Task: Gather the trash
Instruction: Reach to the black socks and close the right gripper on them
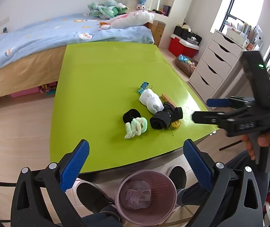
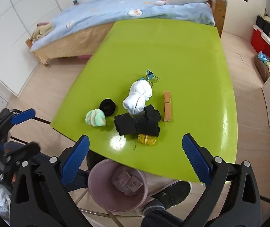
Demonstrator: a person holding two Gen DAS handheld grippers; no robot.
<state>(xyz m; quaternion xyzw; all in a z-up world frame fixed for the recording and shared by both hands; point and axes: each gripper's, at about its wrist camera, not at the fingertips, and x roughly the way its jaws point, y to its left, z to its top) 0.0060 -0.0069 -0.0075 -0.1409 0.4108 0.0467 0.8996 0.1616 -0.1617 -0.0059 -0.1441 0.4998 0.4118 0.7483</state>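
A pink trash bin [image 1: 146,194] stands on the floor below the near edge of the green table [image 1: 101,71]; it holds crumpled paper and small packets, and shows in the right wrist view [image 2: 116,187]. My left gripper [image 1: 136,162] is open and empty, held above the bin at the table edge. My right gripper [image 2: 135,158] is open and empty, also above the bin; it shows at the right of the left wrist view [image 1: 203,109]. On the table lie a white sock bundle [image 2: 137,98], black socks [image 2: 136,123], a pastel scrunchie [image 2: 95,118] and a black scrunchie [image 2: 107,106].
A yellow thread bundle [image 2: 146,139], a wooden clothespin [image 2: 167,106] and blue binder clips [image 2: 150,75] lie by the socks. The person's black shoes [image 1: 91,194] flank the bin. A bed [image 1: 40,43] stands behind the table, white drawers [image 1: 214,64] to the right.
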